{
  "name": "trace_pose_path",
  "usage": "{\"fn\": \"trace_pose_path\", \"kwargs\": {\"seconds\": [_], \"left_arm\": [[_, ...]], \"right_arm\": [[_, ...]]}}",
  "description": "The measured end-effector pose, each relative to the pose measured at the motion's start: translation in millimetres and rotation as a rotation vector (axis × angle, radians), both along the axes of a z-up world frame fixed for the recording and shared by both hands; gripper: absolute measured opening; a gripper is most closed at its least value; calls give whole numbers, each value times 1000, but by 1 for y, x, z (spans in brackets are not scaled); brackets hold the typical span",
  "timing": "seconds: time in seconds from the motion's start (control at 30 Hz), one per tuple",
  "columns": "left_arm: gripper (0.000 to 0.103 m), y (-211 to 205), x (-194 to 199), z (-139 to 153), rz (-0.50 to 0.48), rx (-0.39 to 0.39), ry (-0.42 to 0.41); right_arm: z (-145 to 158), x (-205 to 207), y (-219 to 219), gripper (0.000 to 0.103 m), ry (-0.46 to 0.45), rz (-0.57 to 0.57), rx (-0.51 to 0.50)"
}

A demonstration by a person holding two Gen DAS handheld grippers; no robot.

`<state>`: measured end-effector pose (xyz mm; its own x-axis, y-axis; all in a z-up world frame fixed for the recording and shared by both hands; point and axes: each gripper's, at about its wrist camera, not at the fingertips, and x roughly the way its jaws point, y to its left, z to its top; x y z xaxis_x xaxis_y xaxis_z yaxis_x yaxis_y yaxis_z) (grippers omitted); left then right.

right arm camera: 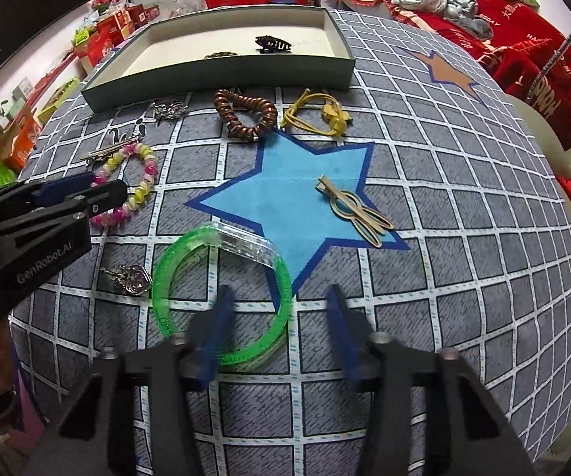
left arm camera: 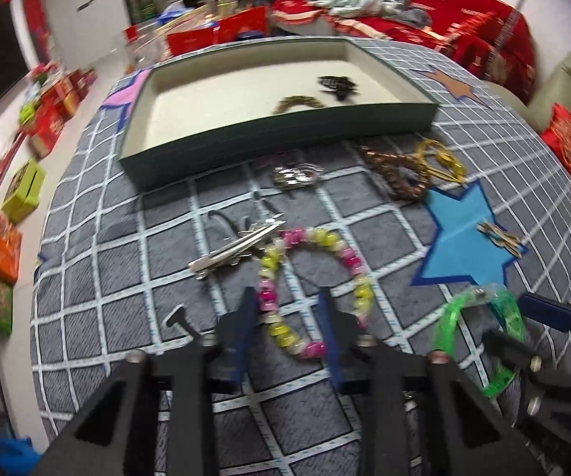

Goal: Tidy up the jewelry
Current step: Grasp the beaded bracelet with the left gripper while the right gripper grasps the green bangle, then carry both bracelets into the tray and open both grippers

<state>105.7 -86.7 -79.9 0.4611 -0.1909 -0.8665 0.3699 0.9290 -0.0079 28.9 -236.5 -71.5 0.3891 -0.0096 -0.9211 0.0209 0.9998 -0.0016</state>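
A green tray (left arm camera: 277,135) (right arm camera: 222,73) at the far side holds a black hair claw (left arm camera: 337,85) (right arm camera: 272,44) and a bronze piece (left arm camera: 297,102). My left gripper (left arm camera: 287,297) (right arm camera: 104,186) is open, its fingers straddling the near part of a pink and yellow bead bracelet (left arm camera: 345,256) (right arm camera: 142,186). My right gripper (right arm camera: 279,295) is open over the near side of a green plastic bangle (right arm camera: 190,246) (left arm camera: 444,317). A silver hair clip (left arm camera: 233,250), brown spiral tie (right arm camera: 245,115), yellow tie (right arm camera: 317,113) and gold clip (right arm camera: 354,208) lie on the cloth.
A silver heart pendant (right arm camera: 132,279) lies left of the bangle. A silver brooch (left arm camera: 295,174) (right arm camera: 170,109) sits near the tray front. A blue star (right arm camera: 297,202) marks the checked cloth. Red boxes and bedding surround the table.
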Motion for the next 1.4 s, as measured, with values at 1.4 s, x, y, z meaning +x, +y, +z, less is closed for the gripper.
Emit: {"fn": "trace_pose_path", "kwargs": {"seconds": [1.4], "left_arm": [[25, 37, 131, 90, 40, -183, -90]], "right_arm": [[76, 162, -50, 8, -143, -80, 210]]}}
